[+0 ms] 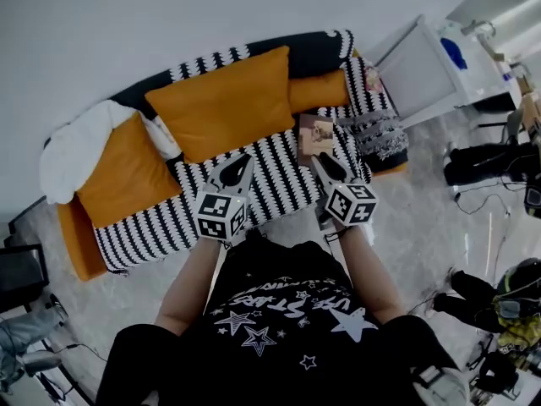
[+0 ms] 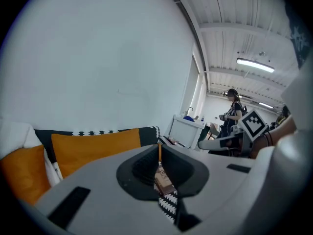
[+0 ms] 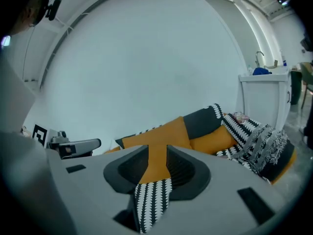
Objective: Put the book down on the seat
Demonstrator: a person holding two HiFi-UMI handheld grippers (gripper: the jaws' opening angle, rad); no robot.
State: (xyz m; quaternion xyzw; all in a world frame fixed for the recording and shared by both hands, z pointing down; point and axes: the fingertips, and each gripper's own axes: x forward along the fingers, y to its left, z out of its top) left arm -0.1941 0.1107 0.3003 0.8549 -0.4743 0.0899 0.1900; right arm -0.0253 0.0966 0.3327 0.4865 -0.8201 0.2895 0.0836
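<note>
The book, brown with a picture on its cover, lies flat on the black-and-white striped seat of the sofa, towards its right end. My right gripper hovers just in front of the book, its jaws a little apart with nothing between them; through the gap in the right gripper view only orange cushion and striped seat show. My left gripper is over the middle of the seat, jaws together. Past its tips the book shows on the seat.
Orange cushions lean on the sofa back, with a white throw at the left end and a grey fringed blanket at the right. A white cabinet stands beyond the right arm. A person stands further back.
</note>
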